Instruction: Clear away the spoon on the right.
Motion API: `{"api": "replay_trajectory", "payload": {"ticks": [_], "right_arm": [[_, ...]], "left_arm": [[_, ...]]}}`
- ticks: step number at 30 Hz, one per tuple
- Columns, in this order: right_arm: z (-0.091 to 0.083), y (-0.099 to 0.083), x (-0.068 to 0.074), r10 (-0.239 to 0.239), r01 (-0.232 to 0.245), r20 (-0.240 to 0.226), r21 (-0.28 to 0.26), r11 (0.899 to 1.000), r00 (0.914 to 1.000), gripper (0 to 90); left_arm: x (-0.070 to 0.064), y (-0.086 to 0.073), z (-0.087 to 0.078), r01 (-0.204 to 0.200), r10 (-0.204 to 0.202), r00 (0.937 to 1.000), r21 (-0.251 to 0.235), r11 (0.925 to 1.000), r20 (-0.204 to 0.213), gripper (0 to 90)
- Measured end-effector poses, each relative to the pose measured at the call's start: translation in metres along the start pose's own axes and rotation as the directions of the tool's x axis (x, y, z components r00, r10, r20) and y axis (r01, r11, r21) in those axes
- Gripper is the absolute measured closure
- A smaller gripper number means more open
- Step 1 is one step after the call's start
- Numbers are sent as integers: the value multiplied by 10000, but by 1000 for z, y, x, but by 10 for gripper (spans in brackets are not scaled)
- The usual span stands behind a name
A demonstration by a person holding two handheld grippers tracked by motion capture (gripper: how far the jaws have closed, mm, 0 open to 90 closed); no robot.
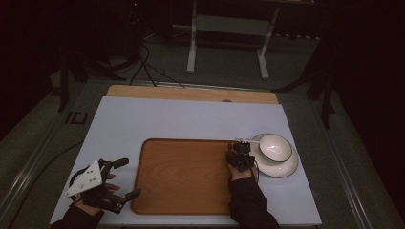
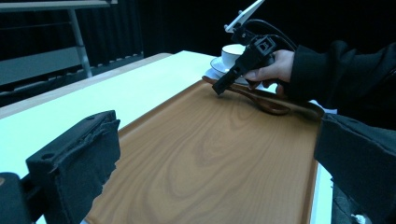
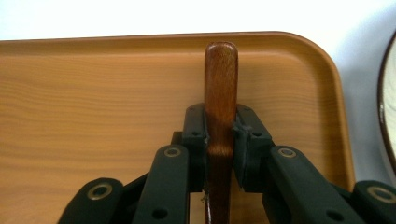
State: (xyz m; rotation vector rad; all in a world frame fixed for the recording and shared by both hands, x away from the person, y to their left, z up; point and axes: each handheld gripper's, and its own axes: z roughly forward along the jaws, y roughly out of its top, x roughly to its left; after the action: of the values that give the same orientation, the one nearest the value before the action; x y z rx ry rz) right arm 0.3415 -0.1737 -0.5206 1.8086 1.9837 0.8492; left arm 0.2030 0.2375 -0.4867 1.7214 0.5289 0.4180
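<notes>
A dark wooden spoon [image 2: 261, 100] lies low over the right side of a wooden tray [image 1: 181, 176], near its far right corner. My right gripper [image 1: 240, 155] is shut on the spoon's handle [image 3: 221, 88], and the handle tip pokes out past the jaws toward the tray's far rim. In the left gripper view the right gripper [image 2: 223, 86] tilts down onto the tray [image 2: 196, 135]. My left gripper [image 1: 130, 177] is open beside the tray's left edge, holding nothing; its wide-apart jaws frame the tray in its own view.
A white bowl [image 1: 274, 147] with a dark rim sits on a white plate [image 1: 285, 168] just right of the tray, close to the right gripper. The plate's edge [image 3: 390, 93] shows in the right gripper view. The white tabletop [image 1: 167, 119] stretches behind the tray.
</notes>
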Motion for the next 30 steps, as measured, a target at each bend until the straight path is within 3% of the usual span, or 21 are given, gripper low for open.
{"api": "replay_trajectory", "payload": {"ticks": [10, 17, 30], "right_arm": [[6, -1, -2, -106, 105, 266, 45, 9999, 9996, 754], [5, 1, 0, -228, 226, 293, 80, 9997, 9993, 690], [-8, 9, 4, -650, 650, 3, -35, 9979, 9979, 629]], "left_arm": [[-1, 0, 0, -36, 36, 10000, 36, 10000, 44, 14], [-1, 0, 0, -69, 69, 10000, 41, 10000, 65, 14], [-1, 0, 0, -74, 74, 10000, 62, 10000, 67, 14]]}}
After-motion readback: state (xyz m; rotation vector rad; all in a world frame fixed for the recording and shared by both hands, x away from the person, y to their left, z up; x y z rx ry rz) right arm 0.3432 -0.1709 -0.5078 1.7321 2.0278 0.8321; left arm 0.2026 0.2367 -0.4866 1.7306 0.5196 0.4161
